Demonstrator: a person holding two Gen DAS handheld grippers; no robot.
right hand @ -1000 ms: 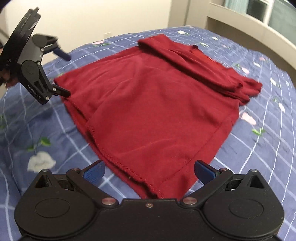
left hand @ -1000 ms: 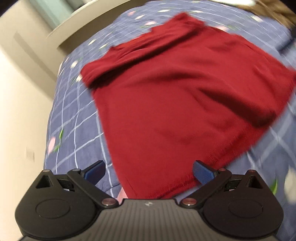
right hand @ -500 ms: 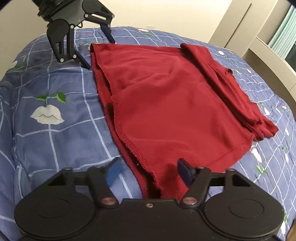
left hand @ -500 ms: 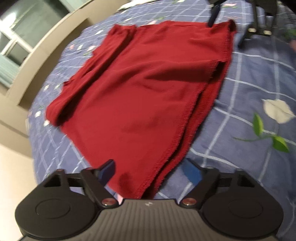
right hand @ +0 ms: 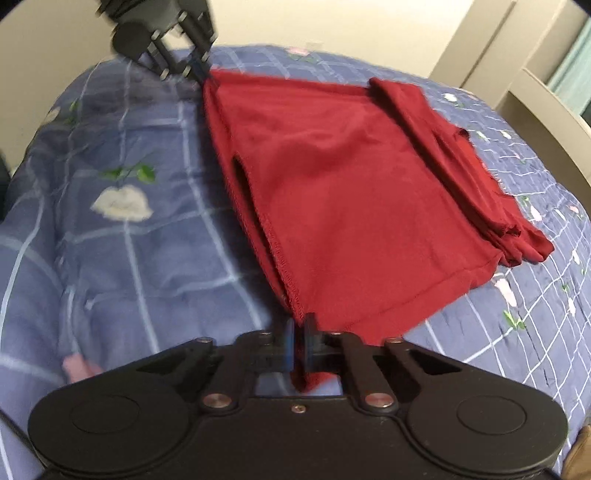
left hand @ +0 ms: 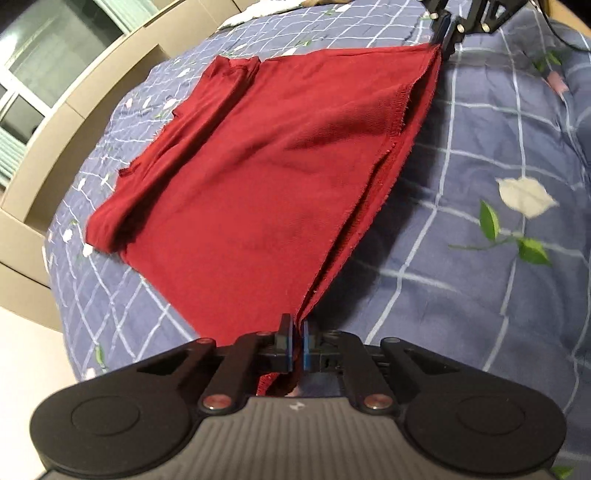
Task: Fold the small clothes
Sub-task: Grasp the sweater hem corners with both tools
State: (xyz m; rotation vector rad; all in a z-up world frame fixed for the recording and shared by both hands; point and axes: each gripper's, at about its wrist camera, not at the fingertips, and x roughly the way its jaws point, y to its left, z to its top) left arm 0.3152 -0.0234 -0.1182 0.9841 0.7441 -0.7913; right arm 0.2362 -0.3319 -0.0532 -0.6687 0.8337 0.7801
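A dark red garment (left hand: 266,177) lies spread flat on the bed, its sleeves folded in along the far side (right hand: 454,155). In the left wrist view my left gripper (left hand: 296,326) is shut on one corner of the near hem, with cloth bunched between its blue pads. The right gripper (left hand: 445,37) shows at the top, pinching the other hem corner. In the right wrist view my right gripper (right hand: 300,325) is shut on its hem corner. The left gripper (right hand: 201,72) holds the far corner at the upper left. The hem edge (right hand: 273,240) runs taut between the two.
A blue checked bedspread (left hand: 480,295) with white flowers (right hand: 122,203) lies under the garment and extends on all sides. A beige window ledge (left hand: 74,122) borders the bed beyond the sleeves. A pale wall (right hand: 332,22) stands behind the bed.
Both grippers went from wide open to shut, each on a corner of the garment's hem. Both views rolled, and the hem between the corners now looks pulled straight.
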